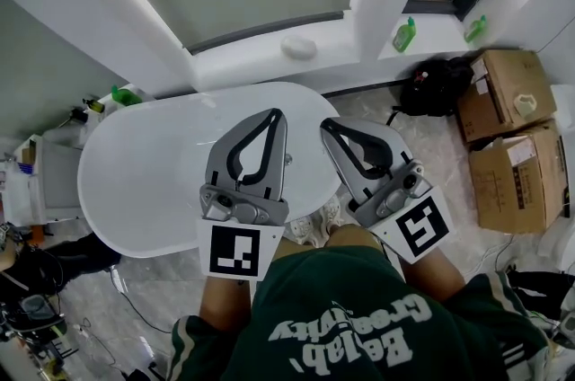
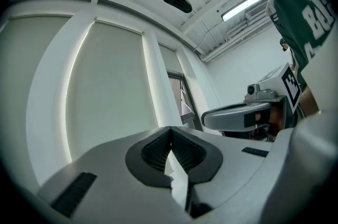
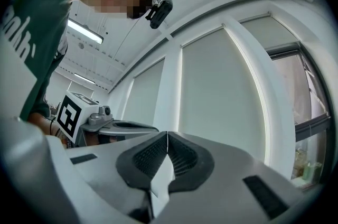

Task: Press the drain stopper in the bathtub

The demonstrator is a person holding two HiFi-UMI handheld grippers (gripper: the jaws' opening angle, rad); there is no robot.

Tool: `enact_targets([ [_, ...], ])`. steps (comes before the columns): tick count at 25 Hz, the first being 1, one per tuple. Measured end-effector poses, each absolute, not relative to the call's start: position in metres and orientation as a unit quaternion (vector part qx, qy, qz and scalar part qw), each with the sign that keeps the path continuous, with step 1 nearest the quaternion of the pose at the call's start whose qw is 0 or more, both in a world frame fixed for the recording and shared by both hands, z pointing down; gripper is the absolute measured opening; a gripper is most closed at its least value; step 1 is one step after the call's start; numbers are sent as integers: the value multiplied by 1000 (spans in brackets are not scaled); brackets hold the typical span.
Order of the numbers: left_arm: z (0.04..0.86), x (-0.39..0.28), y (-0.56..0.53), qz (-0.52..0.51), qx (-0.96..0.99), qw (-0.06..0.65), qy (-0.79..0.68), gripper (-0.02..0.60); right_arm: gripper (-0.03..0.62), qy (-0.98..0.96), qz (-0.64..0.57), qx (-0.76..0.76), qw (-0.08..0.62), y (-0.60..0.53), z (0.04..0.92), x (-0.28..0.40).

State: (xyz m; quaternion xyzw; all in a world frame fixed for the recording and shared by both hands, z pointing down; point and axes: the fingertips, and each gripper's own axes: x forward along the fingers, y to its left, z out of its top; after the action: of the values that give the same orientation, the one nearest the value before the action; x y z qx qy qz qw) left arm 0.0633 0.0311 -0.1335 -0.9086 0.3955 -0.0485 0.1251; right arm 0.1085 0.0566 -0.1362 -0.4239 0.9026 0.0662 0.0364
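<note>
You stand at the near rim of the white bathtub [image 1: 135, 172], which fills the centre-left of the head view, with both tongs held out over its right-hand end. The left gripper [image 1: 274, 115] and right gripper [image 1: 326, 126] are each pressed together at the tips with nothing between them. Each gripper's own view confirms it: the ribbed pads meet edge to edge on the left gripper [image 2: 170, 129] and on the right gripper [image 3: 167, 133].

The chief risk here is a blind press. Both gripper cameras look out level at the pale window blinds [image 3: 222, 91], not down into the tub, so neither shows you the drain stopper. From above, glare washes the basin to flat white, and the tongs themselves cover its right end. Come down on a guess and the closed tips could land on bare enamel, skid off a smooth cap, or tilt it rather than push it straight. The two tools also ride just beside each other, so a sideways correction could knock one against the other.

The drain stopper cannot be picked out with certainty. A small grey fitting [image 1: 287, 160] peeks out at the centre of the frame, between the two tongs and just right of the left one's body. That may be it. If so, it sits lower in the frame than both sets of tips, nearer you than they point.
</note>
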Motion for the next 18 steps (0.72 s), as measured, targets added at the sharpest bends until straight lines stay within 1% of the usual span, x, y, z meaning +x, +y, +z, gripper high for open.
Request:
enact_targets([
  [10,-121,80,19,-73,-897,119,420,8,17,920,50,-387,42,45,-123,121],
  [16,-94,76,2,-88,-884,64,454,8,17,935,40,-351,29,35,-102,123],
  [18,-87,73,-2,-92,-878,55,467,8,17,938,31,-345,27,29,-95,124],
])
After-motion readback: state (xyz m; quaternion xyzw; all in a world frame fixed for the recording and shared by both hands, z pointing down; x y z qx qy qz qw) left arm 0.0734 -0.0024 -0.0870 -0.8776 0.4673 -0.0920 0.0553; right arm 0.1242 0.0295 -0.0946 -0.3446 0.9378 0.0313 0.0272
